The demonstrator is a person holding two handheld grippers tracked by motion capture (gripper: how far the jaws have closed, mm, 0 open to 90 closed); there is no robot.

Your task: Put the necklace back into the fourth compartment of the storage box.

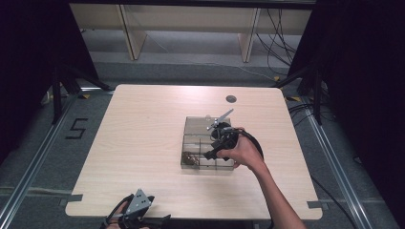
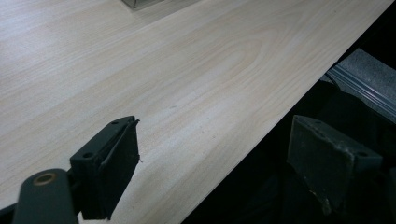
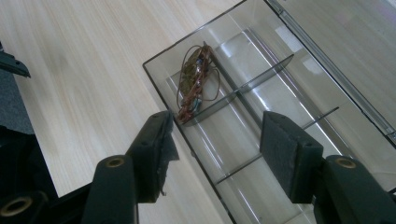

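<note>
A clear plastic box [image 1: 195, 125] with dividers lies right of the table's middle. In its near-left compartment rests a brown tangle of wire and small parts [image 1: 190, 158]. A hand holds my right gripper [image 1: 210, 153] just over the box's near compartments. In the right gripper view the right gripper [image 3: 219, 140] is open, with the box wall [image 3: 161, 86] below it and the brown tangle [image 3: 194, 81] a little ahead of its left jaw. My left gripper [image 1: 157, 218] sits at the table's front-left edge. There the left gripper [image 2: 224, 154] is open, one jaw over the wood and one off the edge.
The light wooden table [image 1: 143, 133] has a round dark cable hole [image 1: 231, 98] near its far edge. Dark floor and metal rails surround it, with shelf legs and cables behind. A corner of the box [image 2: 140, 3] shows far ahead in the left gripper view.
</note>
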